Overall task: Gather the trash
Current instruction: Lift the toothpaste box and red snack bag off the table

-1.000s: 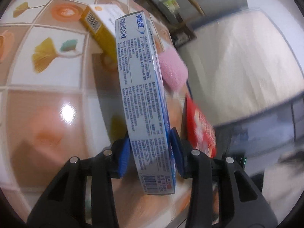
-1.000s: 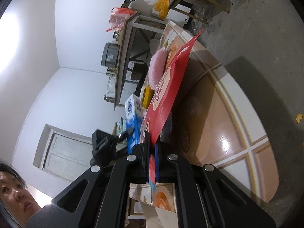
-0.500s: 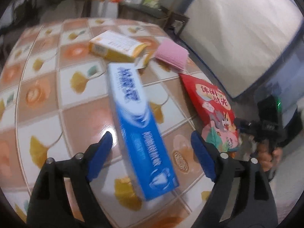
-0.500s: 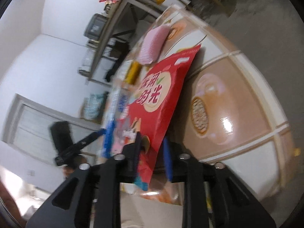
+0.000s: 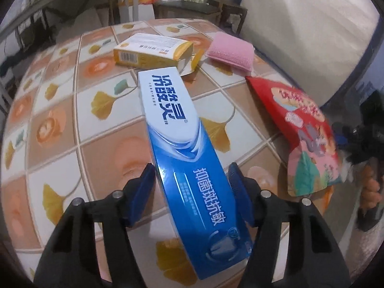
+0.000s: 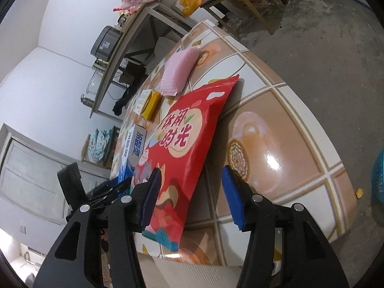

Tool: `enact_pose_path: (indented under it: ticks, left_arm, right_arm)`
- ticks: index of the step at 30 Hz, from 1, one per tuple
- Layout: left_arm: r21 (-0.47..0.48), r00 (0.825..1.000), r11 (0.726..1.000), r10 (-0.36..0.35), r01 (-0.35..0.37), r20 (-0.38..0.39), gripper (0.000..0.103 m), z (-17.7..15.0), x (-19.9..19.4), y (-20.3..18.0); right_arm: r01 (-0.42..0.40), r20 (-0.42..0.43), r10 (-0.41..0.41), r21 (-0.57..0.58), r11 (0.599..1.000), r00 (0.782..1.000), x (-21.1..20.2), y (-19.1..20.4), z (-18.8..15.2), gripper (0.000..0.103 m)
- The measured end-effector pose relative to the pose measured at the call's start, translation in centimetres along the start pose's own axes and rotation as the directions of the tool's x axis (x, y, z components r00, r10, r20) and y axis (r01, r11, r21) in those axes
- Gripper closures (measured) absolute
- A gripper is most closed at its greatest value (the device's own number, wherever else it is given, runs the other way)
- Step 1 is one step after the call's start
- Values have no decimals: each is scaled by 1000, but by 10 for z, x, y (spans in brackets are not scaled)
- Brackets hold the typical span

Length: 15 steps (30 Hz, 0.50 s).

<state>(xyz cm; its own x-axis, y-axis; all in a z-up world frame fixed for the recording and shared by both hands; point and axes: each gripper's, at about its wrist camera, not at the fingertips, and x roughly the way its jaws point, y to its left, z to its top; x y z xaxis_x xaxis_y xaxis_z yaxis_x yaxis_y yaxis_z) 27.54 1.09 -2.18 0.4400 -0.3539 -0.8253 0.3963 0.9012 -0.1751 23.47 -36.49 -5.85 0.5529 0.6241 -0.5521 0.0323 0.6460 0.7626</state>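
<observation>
A blue and white toothpaste box (image 5: 187, 148) lies flat on the tiled table (image 5: 60, 124), its near end between the jaws of my left gripper (image 5: 192, 165). Those jaws are closing; the pads stand close beside the box's long edges with a thin gap showing. A red snack bag (image 6: 189, 124) lies at the table's edge with its near end hanging over. My right gripper (image 6: 191, 168) is opening around it: the left pad is against the bag, the right pad stands well apart. The bag (image 5: 304, 129) also shows in the left wrist view.
A yellow carton (image 5: 153, 50) and a pink sponge cloth (image 5: 230, 52) lie further back on the table. A big white panel (image 5: 300, 24) stands to the right. Concrete floor (image 6: 324, 48), a teal basket (image 6: 378, 180) and a metal shelf (image 6: 134, 31) surround the table.
My left gripper let go of the toothpaste box it held on edge; the box now lies flat between its jaws. My right gripper opened off the red bag, which settled onto the table.
</observation>
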Motion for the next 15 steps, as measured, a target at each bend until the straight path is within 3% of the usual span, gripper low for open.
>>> enact_pose_path:
  ticks: [6,10,15]
  left_arm:
    - [-28,999,999,-30,31,27,45,-4,-3,4]
    - [-41,997,998,-53,55,47,46,-7,-5,7]
    - [-38,996,997,-66,68,68,46,-11,-6,10]
  right_arm:
    - [35,0,-35,-16,999,999,12,8,2,55]
    - [39,-19,-39,-4,999,999,21,7,-1,74]
    - [36,0,-36,18,999,999,25,6,-5,83]
